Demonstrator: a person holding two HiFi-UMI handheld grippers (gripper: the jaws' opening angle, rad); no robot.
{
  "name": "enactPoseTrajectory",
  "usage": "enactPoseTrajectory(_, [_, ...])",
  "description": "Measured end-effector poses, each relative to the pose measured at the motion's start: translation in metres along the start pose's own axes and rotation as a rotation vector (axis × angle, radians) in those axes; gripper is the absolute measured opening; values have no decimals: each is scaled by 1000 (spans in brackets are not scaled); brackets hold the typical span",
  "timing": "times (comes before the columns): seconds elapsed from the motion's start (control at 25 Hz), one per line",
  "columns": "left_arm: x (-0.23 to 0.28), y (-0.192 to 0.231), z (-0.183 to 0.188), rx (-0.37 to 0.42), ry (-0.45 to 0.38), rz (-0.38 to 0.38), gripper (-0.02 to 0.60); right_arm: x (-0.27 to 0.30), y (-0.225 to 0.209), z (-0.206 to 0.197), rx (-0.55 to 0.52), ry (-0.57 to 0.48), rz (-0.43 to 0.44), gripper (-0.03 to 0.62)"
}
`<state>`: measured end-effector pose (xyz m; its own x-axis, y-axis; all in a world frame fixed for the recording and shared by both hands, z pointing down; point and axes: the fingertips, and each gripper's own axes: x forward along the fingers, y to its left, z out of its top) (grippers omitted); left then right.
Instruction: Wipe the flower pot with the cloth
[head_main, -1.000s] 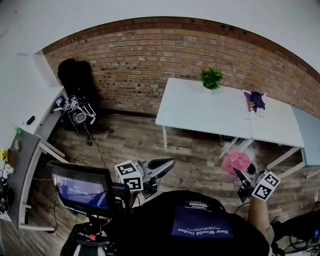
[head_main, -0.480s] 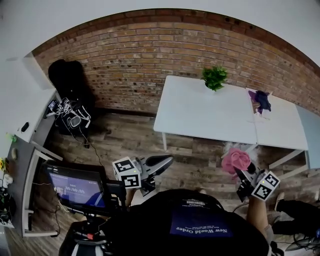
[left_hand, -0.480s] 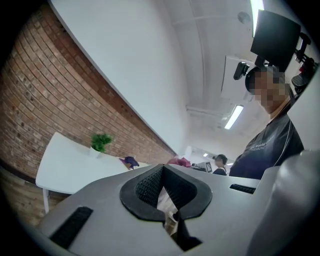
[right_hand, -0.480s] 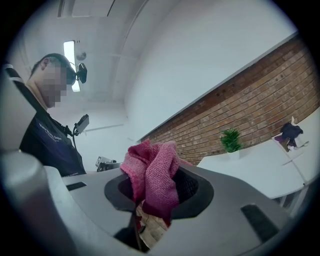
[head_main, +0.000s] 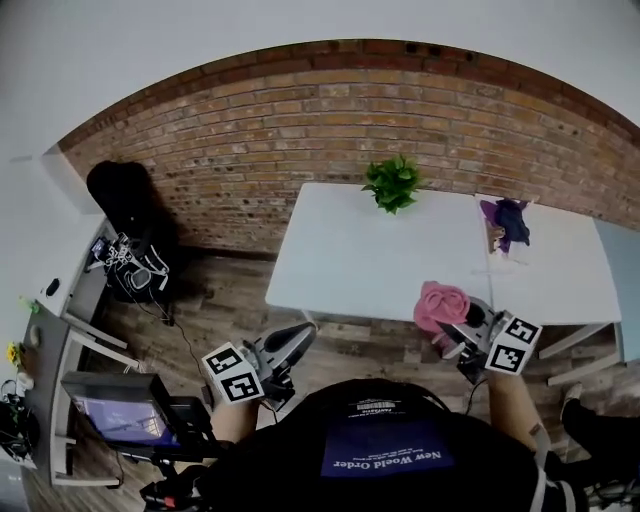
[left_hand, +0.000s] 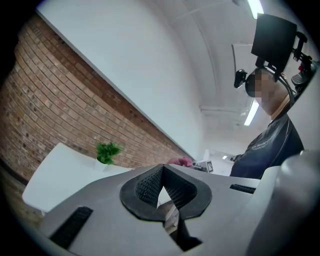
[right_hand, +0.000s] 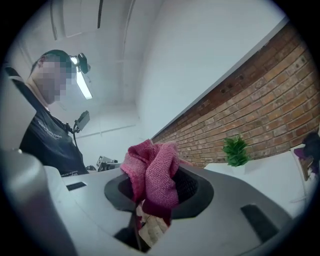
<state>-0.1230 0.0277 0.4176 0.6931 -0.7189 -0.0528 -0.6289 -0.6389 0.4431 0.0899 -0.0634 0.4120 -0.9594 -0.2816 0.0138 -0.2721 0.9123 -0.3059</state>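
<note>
The right gripper (head_main: 468, 325) is clenching the pink cloth (head_main: 443, 305), the left gripper (head_main: 285, 348) is sitting clamped shut and empty, and with the flower pot (head_main: 391, 192) standing at the white table's (head_main: 340, 265) far edge, well apart, it's looking like the approach step, calling next for a reach across.

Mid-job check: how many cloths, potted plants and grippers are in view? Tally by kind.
Cloths: 2 (pink cloth in the right gripper, purple cloth on the white table)
Potted plants: 1 (potted plant on that table)
Grippers: 2 (left gripper shut, empty)
Total: 5
</note>
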Motion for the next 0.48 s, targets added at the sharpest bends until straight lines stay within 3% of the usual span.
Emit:
enactPoseTrajectory(0.24, [74, 12, -3, 19, 27, 40, -2, -7, -80, 16, 30, 15, 42, 109])
enactPoseTrajectory(0.48, [93, 79, 2, 41, 61, 73, -2, 29, -127, 13, 46, 27, 27, 109])
